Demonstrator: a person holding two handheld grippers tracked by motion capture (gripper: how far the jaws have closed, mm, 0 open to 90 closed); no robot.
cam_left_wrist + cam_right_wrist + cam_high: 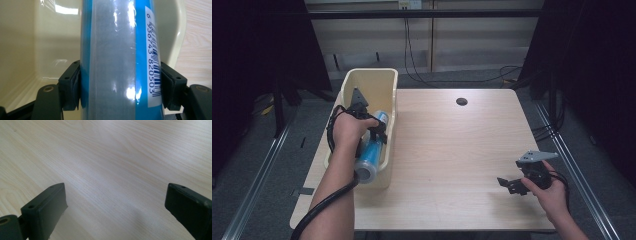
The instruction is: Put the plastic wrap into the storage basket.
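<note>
**Blue tube clamped in the left jaws, lying across the bin's near rim**

Blue-and-silver tube (371, 150) in the high view: long axis runs 1 to 7 o'clock, far end inside the cream plastic bin (384, 80), near cap over the rim. Left gripper (373, 131) grips mid-length. Right gripper (510, 185) idles well apart at 4 o'clock.

Left gripper view: tube (112, 62) stands 12 to 6, pads (73, 85) pressing both sides.

Right gripper view: jaws spread wide, bare wooden table (112, 157) between them.
</note>
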